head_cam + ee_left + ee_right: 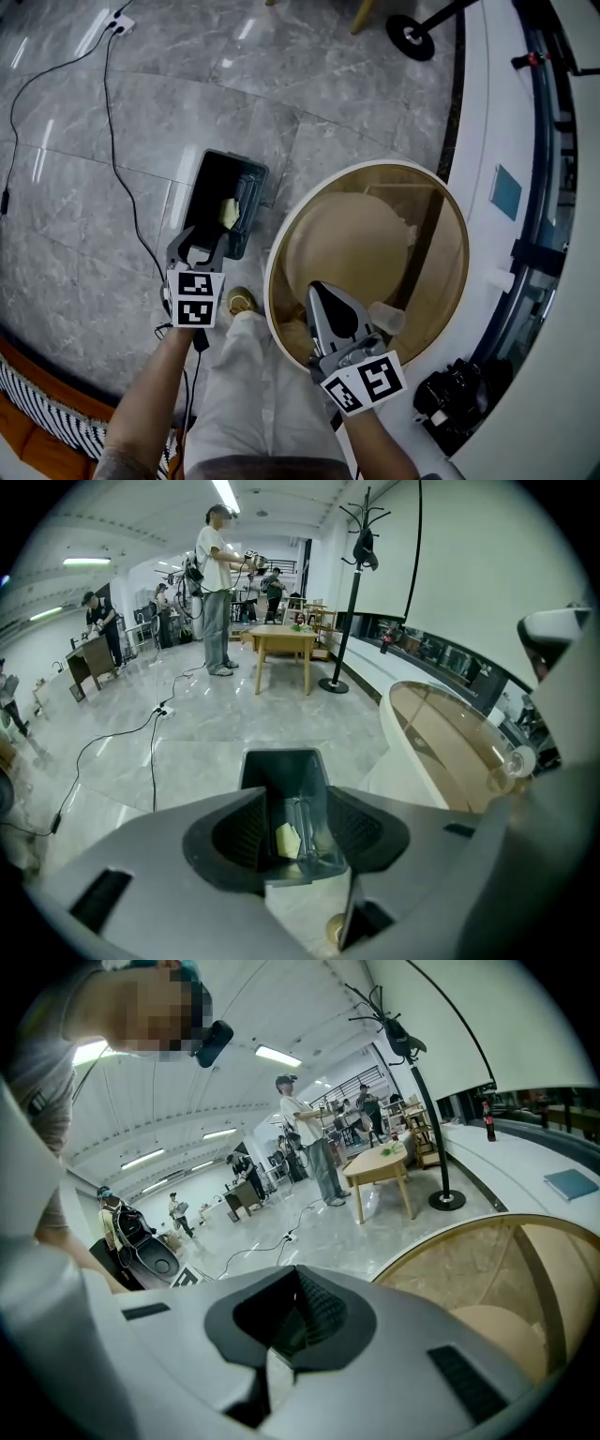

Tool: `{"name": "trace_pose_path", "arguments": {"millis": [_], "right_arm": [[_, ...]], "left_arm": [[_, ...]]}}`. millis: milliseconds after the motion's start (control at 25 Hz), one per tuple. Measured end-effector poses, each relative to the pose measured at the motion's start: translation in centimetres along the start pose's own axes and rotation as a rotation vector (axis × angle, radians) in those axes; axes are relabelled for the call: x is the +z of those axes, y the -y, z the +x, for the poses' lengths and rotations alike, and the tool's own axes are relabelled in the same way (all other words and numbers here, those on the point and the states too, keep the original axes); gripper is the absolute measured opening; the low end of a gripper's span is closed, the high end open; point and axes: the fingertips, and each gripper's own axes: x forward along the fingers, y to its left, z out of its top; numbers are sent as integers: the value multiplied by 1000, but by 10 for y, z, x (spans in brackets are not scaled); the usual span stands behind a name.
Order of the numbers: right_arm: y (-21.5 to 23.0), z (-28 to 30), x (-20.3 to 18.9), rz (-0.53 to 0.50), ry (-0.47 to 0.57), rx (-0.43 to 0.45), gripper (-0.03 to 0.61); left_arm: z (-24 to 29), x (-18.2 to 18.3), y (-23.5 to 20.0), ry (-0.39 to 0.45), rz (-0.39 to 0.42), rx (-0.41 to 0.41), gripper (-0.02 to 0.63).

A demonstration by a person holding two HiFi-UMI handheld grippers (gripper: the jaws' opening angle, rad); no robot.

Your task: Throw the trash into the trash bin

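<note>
Beside the counter, down on the floor
Round glass counter, with the right gripper over its near edge, jaws together; dark trash bin under the left gripper, jaws apart and empty; yellow trash inside the bin.

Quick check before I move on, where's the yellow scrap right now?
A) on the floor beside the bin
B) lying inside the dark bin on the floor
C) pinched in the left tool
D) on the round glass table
B: the yellow scrap lies inside the bin, seen down past the left tool, whose jaws stand apart with nothing between them.
</note>
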Motion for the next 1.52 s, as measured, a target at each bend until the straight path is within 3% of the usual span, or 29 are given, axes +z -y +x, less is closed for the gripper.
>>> {"name": "trace_pose_path", "arguments": {"millis": [320,560,760,1200,1520], "right_arm": [[11,-37,20,-8,45,-33,17],[30,-90,36,10,95,-101,17],[52,-155,51,37,129,-182,17],[89,-303,91,112,263,-370,17],[119,-378,80,155,310,-463,17]], "left_arm": [[-29,19,34,25,22,-24,195],[-56,45,79,36,23,-71,34],[-94,69,145,25,57,-158,22],[-172,103,324,12,253,-372,23],[-180,105,397,18,377,-433,26]]}}
